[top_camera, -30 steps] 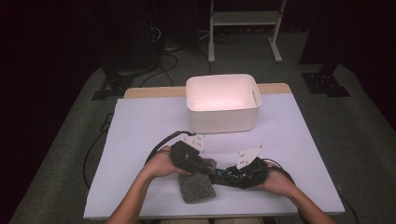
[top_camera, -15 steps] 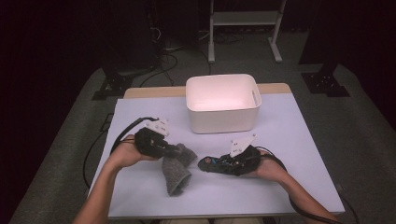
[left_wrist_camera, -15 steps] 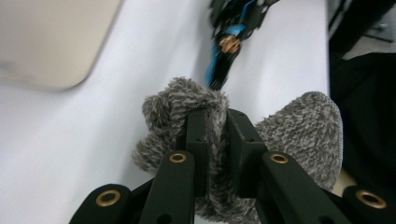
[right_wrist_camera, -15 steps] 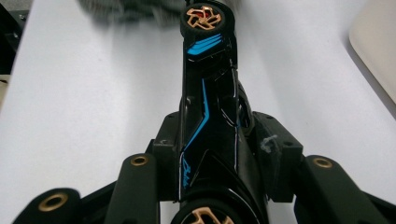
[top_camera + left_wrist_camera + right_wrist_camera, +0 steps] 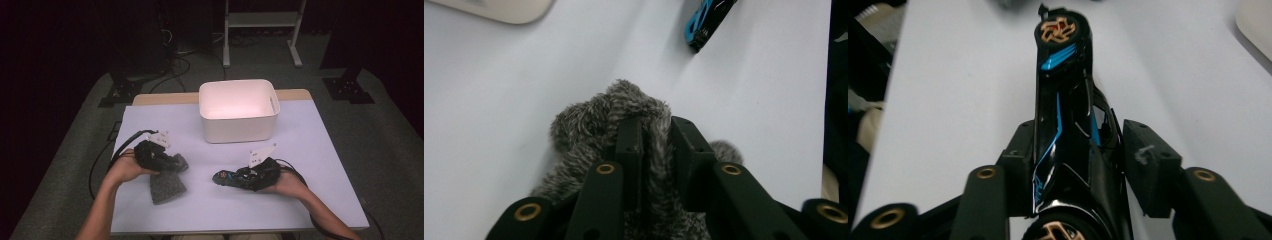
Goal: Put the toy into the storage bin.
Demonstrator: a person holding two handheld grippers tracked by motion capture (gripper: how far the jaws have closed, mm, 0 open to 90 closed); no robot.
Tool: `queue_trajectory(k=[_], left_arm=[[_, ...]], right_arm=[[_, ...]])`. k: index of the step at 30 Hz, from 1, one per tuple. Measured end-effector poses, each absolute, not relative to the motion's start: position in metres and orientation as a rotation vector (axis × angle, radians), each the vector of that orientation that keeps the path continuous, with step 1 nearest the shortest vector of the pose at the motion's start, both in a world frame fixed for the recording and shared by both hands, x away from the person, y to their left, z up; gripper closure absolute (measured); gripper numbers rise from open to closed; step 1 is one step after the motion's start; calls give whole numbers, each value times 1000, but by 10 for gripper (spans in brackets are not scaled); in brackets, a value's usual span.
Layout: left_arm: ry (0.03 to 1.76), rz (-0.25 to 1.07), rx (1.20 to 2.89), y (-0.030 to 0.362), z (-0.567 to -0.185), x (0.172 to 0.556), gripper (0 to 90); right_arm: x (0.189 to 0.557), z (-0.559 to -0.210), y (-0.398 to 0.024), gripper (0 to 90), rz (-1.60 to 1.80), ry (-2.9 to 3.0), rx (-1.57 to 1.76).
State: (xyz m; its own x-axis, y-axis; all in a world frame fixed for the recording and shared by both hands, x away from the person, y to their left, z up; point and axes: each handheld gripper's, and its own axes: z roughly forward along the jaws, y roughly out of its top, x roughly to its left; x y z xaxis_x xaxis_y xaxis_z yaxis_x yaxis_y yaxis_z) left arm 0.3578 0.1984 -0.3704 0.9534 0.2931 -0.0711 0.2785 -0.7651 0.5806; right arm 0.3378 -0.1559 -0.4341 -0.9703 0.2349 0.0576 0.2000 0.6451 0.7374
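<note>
Fuzzy cloth pulled left, toy car freed

The left gripper (image 5: pixel 654 132) drew the grey fuzzy cloth (image 5: pixel 167 184) leftward, jaws easing yet pinching it; the right gripper (image 5: pixel 1093 155), loosening, straddled the black-and-blue toy car (image 5: pixel 1063 120) near-centre.

Looks like a lab or recording studio: dark room, black cables (image 5: pixel 170 62) across grey carpeted floor (image 5: pixel 380 135), white metal stand frame (image 5: pixel 262 30) at the back, one pale-lilac-covered table (image 5: pixel 320 150) lit from above.
</note>
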Motion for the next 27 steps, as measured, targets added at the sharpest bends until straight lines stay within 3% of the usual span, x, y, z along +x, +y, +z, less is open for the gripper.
queue_trajectory(k=[11,19,22,24,27], left_arm=[[389,-16,2433,176,-393,343,506],[380,-1,2418,174,-389,334,435],[383,2,2409,175,-389,332,420],[377,16,2400,175,-388,330,403],[372,20,2397,174,-386,329,389]], right_arm=[[328,-428,-162,373,1312,2880,451],[316,-431,-155,305,1280,2912,410],[308,-436,-150,303,1248,2888,369],[305,-438,-149,350,1259,2890,354],[301,-437,-147,308,1223,2857,330]])
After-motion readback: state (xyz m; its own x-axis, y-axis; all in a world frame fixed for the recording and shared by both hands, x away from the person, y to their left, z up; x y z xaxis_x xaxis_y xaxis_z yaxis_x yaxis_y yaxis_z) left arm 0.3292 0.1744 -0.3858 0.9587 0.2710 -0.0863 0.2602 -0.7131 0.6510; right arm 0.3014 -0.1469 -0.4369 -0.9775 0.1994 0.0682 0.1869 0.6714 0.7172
